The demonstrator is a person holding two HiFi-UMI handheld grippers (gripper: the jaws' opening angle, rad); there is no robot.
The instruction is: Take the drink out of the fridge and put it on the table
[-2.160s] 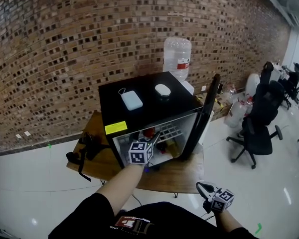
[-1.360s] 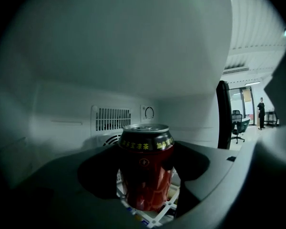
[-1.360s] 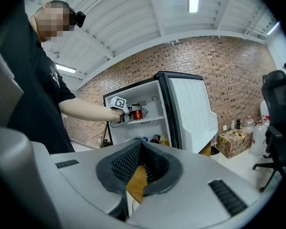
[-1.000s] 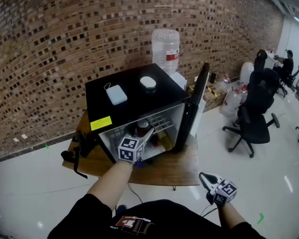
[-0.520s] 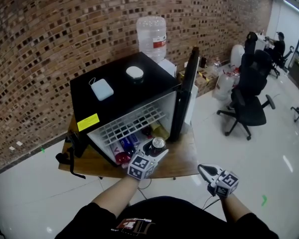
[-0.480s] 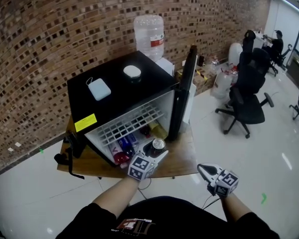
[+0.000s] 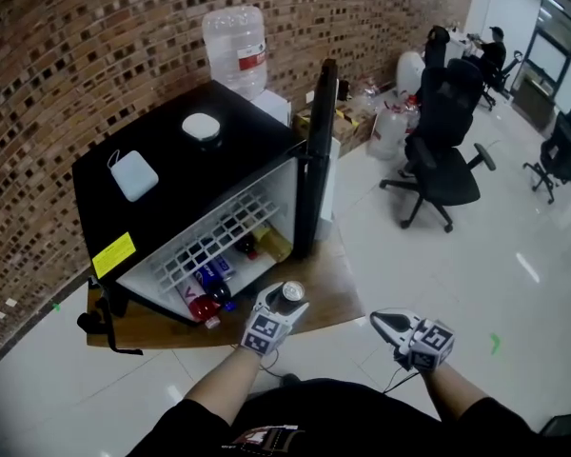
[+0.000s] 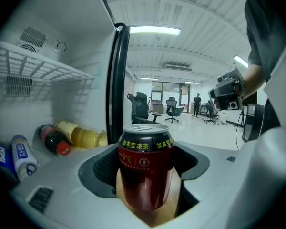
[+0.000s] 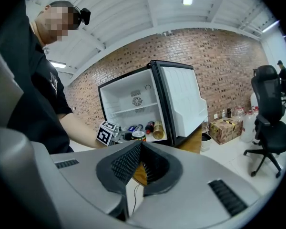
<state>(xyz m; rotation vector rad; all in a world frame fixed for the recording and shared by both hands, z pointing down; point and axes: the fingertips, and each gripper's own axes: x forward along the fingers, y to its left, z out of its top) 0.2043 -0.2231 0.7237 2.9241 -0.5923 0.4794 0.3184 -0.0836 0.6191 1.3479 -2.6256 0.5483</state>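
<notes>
Your right gripper (image 7: 382,323) hangs low at your right side, jaws pressed together on nothing, much as before. Your left gripper (image 7: 287,304) is clamped on the dark red can (image 7: 291,292), which stands upright. Two seconds ago that gripper was reaching inside the fridge (image 7: 176,193); now the can is out and lower, over the front of the wooden counter (image 7: 331,279). Behind it, bottles (image 7: 207,288) lie on the fridge floor, and the door (image 7: 316,150) stands open.

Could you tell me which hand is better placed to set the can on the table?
Left: the left tongs grip the red can right by the wooden table, while the right tongs are shut, empty and off to the side.
</notes>
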